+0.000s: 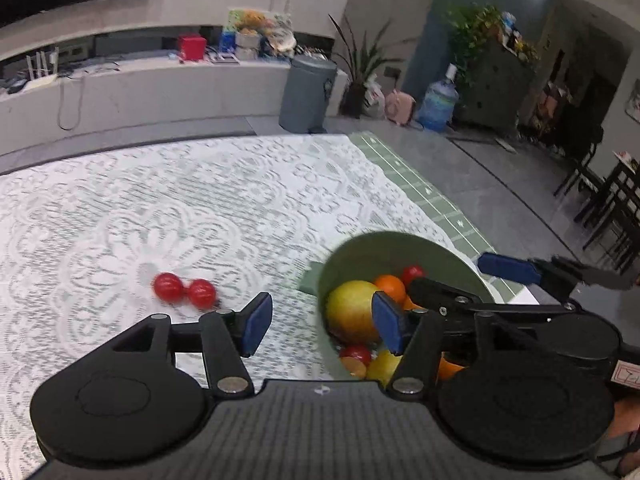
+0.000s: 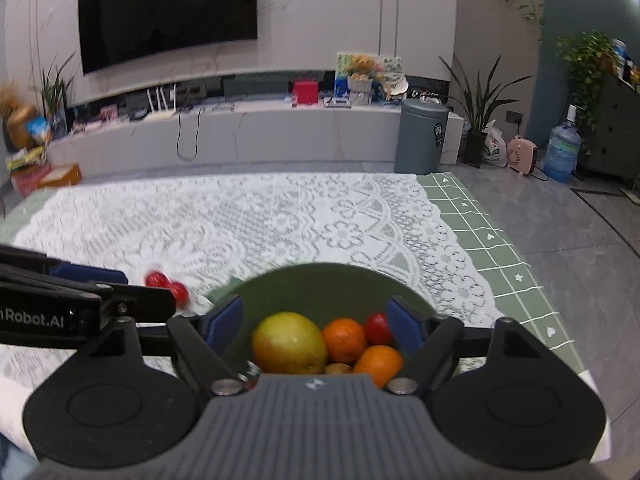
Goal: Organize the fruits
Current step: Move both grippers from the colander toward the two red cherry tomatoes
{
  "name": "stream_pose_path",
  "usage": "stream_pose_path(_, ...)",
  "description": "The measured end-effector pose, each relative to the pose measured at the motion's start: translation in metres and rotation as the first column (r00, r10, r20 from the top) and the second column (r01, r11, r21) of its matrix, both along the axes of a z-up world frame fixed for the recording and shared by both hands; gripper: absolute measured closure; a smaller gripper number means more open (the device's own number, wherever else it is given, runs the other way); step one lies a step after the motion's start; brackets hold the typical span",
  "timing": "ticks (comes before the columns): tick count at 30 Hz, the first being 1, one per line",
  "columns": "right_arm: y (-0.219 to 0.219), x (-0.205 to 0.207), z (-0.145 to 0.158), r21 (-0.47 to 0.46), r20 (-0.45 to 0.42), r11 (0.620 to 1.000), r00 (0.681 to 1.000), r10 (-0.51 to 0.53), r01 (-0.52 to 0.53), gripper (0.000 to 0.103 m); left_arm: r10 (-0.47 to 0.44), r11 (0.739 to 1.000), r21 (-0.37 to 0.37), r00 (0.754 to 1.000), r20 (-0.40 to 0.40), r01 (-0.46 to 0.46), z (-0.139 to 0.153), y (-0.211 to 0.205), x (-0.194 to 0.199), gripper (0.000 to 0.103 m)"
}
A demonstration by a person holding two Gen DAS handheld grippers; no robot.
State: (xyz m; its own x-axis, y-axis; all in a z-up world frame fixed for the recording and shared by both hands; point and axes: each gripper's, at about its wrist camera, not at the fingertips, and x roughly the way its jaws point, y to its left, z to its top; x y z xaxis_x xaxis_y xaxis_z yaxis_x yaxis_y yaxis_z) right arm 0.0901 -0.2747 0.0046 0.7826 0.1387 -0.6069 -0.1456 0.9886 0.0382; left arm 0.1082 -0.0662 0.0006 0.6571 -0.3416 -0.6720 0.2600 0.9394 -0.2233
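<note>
A green bowl (image 1: 404, 246) sits near the right edge of the lace-covered table and holds a yellow-green mango (image 1: 350, 310), oranges (image 1: 390, 286) and small red fruits (image 1: 356, 354). Two red tomatoes (image 1: 184, 289) lie on the cloth left of the bowl. My left gripper (image 1: 320, 324) is open and empty, at the bowl's left rim. In the right wrist view the bowl (image 2: 320, 280) with the mango (image 2: 289, 342) and oranges (image 2: 344, 338) lies between the fingers of my right gripper (image 2: 316, 322), which is open and empty. The tomatoes (image 2: 166, 285) show behind the left gripper's arm.
A white lace cloth (image 2: 260, 220) covers a green checked tablecloth (image 2: 480, 232). The table's right edge drops to a grey floor. A grey bin (image 2: 420, 136), plants, a water jug (image 2: 562, 152) and a TV shelf stand beyond. Dark chairs (image 1: 612, 196) stand at the far right.
</note>
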Motion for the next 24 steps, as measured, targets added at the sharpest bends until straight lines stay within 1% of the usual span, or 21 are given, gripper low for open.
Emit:
stream_pose_path(2,0.006,-0.002,0.0,0.029,0.006,0.999,1.0,-0.022,0.021,0.018,0.029,1.0,0.008,0.999,0.025,-0.029,0.002,0.009,-0.004,0.032)
stream_pose_path(5,0.018,-0.005,-0.001,0.072,0.007,0.997,1.0,-0.03,0.029,0.018,0.077,0.997,0.018,0.996,0.047,-0.078,0.002,0.025,-0.008,0.031)
stream_pose_path(9,0.038,-0.01,-0.006,0.081,0.023,0.997,1.0,-0.006,0.004,0.018,0.139,0.989,0.042,0.987,0.082,-0.143,-0.003,0.046,-0.014,0.031)
stream_pose_path(13,0.056,-0.014,-0.012,0.088,0.034,0.996,0.999,0.01,-0.013,0.018,0.198,0.977,0.059,0.976,0.095,-0.204,-0.008,0.068,-0.02,0.031)
stream_pose_path(15,0.066,-0.015,-0.015,0.084,0.037,0.996,0.999,0.026,-0.029,0.018,0.21,0.974,0.059,0.972,0.104,-0.217,-0.01,0.078,-0.024,0.027)
stream_pose_path(17,0.075,-0.017,-0.017,0.08,0.04,0.995,0.998,0.052,-0.055,0.018,0.206,0.973,0.078,0.972,0.115,-0.216,-0.013,0.085,-0.026,0.023)
stream_pose_path(20,0.088,-0.017,-0.02,0.061,0.039,0.994,0.995,0.087,-0.09,0.018,0.221,0.969,0.088,0.969,0.107,-0.231,-0.019,0.097,-0.029,0.023)
stream_pose_path(24,0.101,-0.014,-0.026,0.06,0.016,0.99,0.992,0.127,-0.128,0.018,0.26,0.964,0.039,0.964,0.062,-0.262,-0.027,0.115,-0.029,0.02)
